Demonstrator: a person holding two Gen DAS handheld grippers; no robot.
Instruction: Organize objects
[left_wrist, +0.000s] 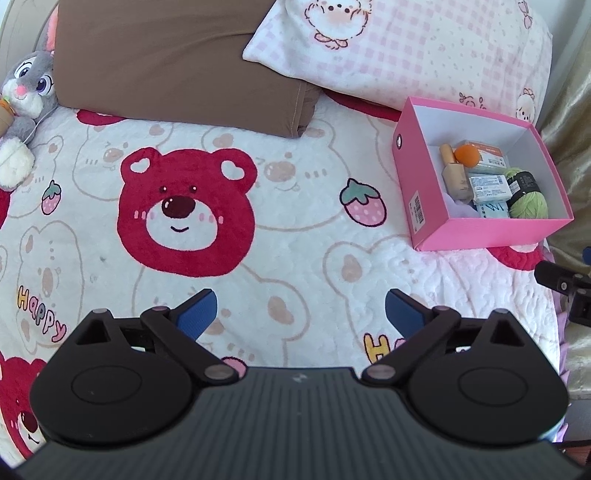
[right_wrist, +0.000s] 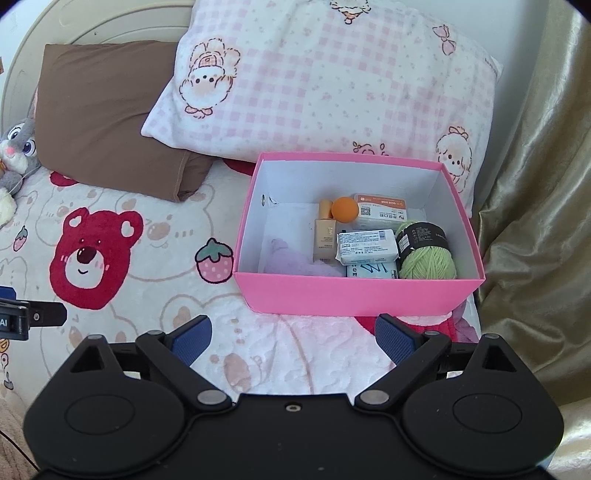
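Both tools hang above a bed covered by a white blanket (left_wrist: 288, 236) printed with red bears and strawberries. The left tool (left_wrist: 300, 314) has its blue-padded fingers spread wide with nothing between them, over bare blanket. The right tool (right_wrist: 293, 339) is likewise spread wide and holds nothing; its fingers sit just short of the near wall of a pink box (right_wrist: 354, 293).

The pink box stands open on the blanket, at the right side of the bed, against a pink checked pillow (right_wrist: 325, 85). Inside, toward its right half, lie a ball of green yarn (right_wrist: 426, 258) with a dark paper band, a white tissue packet (right_wrist: 367, 247) beside it, a foundation bottle (right_wrist: 324, 236) lying flat, an orange ball (right_wrist: 344, 209) touching the bottle's cap, and an orange-labelled white pack (right_wrist: 380, 212) at the back. A blue-printed packet (right_wrist: 371, 270) sits against the near wall, with something pale purple (right_wrist: 286, 260) to its left.

A brown pillow (left_wrist: 166, 62) lies left of the checked one, and a grey plush rabbit (left_wrist: 26, 96) sits at the far left edge.
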